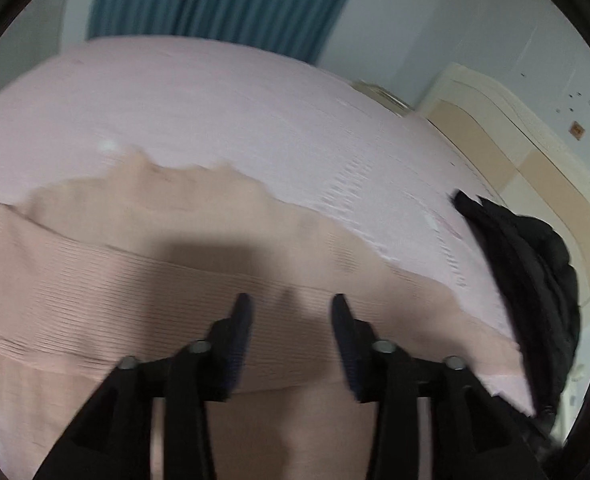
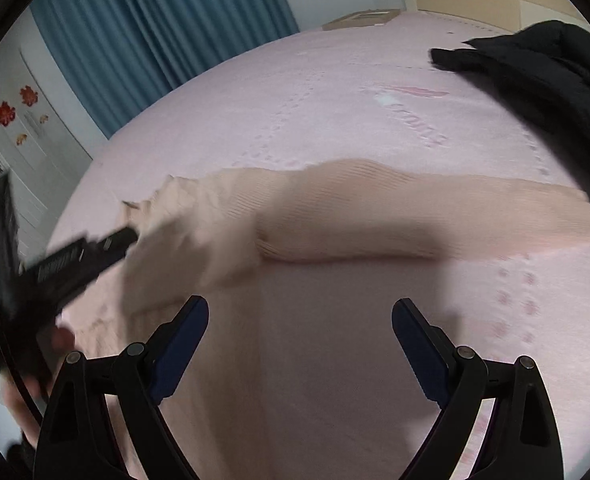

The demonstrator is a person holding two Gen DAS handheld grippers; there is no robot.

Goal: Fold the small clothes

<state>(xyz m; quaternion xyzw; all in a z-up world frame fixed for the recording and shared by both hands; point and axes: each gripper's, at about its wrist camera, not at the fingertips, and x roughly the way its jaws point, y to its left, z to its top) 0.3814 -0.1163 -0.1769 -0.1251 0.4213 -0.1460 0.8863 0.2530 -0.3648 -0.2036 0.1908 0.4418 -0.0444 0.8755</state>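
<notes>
Lying beside beige garment [image 1: 143,248]: black clothing [image 1: 535,272]; both hand-held grippers [image 1: 293,304] [image 2: 299,308] released, empty.

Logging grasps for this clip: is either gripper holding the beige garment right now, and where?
Nothing is held. The left gripper and right gripper both stand open above the beige garment.

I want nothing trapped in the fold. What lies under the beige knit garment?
Under the beige knit garment only the pink bedspread shows, all around its edges. Whatever sits beneath the cloth itself is covered. The black garment lies off to the side.
</notes>
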